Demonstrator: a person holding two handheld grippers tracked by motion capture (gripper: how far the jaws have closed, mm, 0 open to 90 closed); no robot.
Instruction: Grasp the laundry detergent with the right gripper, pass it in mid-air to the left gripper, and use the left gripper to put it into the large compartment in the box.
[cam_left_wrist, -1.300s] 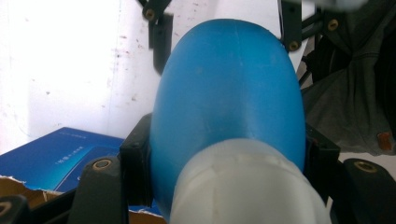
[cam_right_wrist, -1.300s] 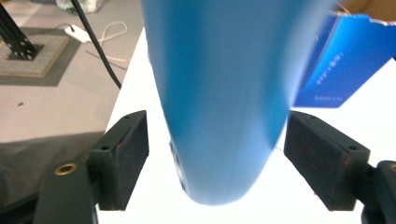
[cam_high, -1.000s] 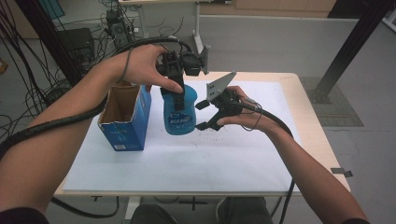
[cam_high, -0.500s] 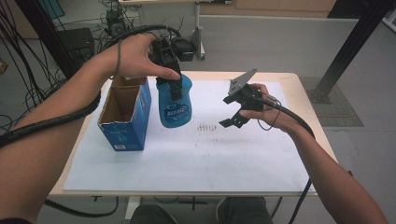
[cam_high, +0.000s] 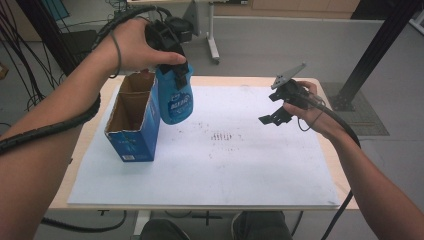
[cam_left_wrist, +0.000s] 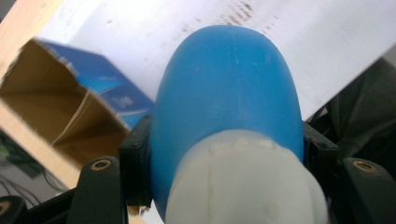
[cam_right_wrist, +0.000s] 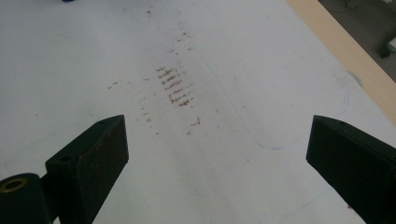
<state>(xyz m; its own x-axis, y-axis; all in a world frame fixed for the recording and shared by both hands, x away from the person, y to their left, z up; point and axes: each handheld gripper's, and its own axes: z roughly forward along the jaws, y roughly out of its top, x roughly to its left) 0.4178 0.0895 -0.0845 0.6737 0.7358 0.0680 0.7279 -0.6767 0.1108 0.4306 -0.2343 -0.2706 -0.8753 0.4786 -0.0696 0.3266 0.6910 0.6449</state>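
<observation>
Blue bottle hangs clear of the white mat, clamped near its cap by left gripper, just beside the open carton at 9 o'clock; label blurred. Right gripper at 3 o'clock, tilted down, jaws just been opening, now wide apart, nothing between them.

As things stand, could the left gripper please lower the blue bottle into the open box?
Probably yes: the left gripper holds the blue bottle beside the box, whose open top looks unobstructed.
</observation>
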